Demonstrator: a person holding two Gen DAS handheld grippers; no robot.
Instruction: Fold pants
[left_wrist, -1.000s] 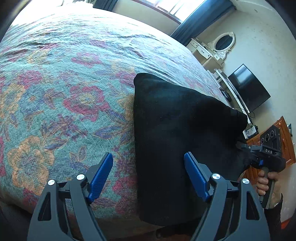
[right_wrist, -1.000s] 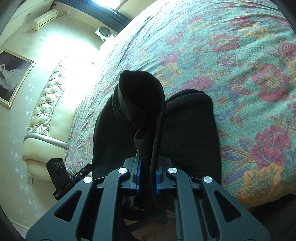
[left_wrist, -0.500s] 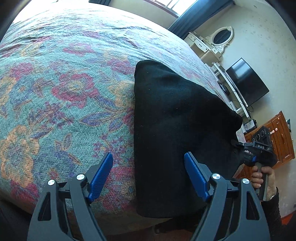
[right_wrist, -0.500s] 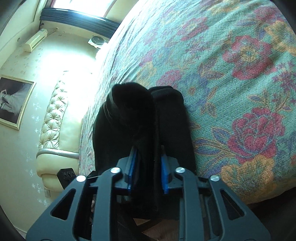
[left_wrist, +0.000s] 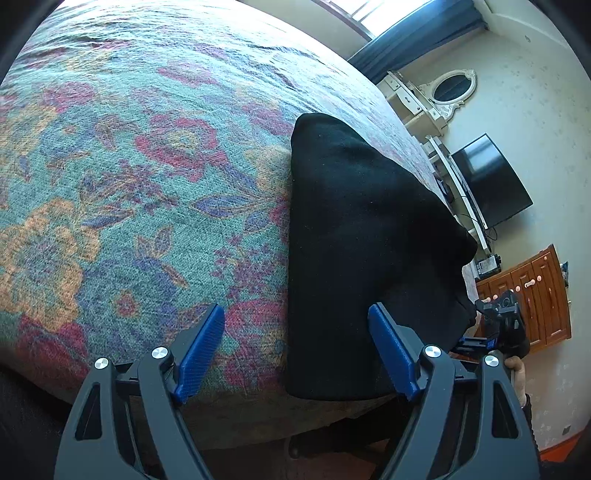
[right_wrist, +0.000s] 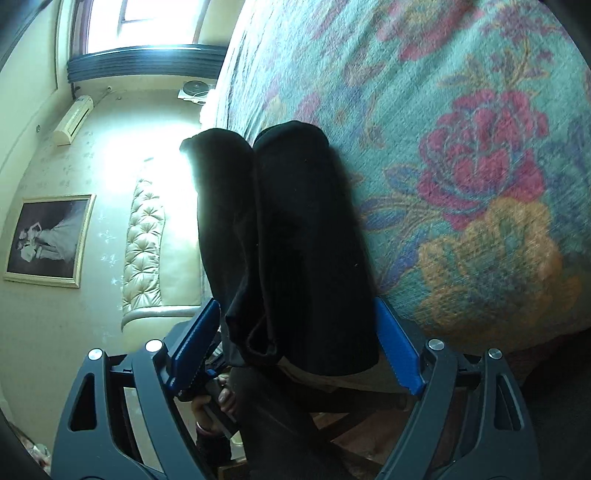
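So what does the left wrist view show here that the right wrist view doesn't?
Only the left wrist view shows the oval mirror, the black TV, the wooden cabinet and the flat top face of the folded black pants.

Only the right wrist view shows the framed picture, the tufted headboard, the air conditioner and the pants' layered edge, with loose ends near the fingers.

Both show the pants on the floral bedspread, and each gripper wide open.

Floral bedspread (left_wrist: 129, 192), oval mirror (left_wrist: 452, 86), television (left_wrist: 491, 181), framed picture (right_wrist: 50, 240)
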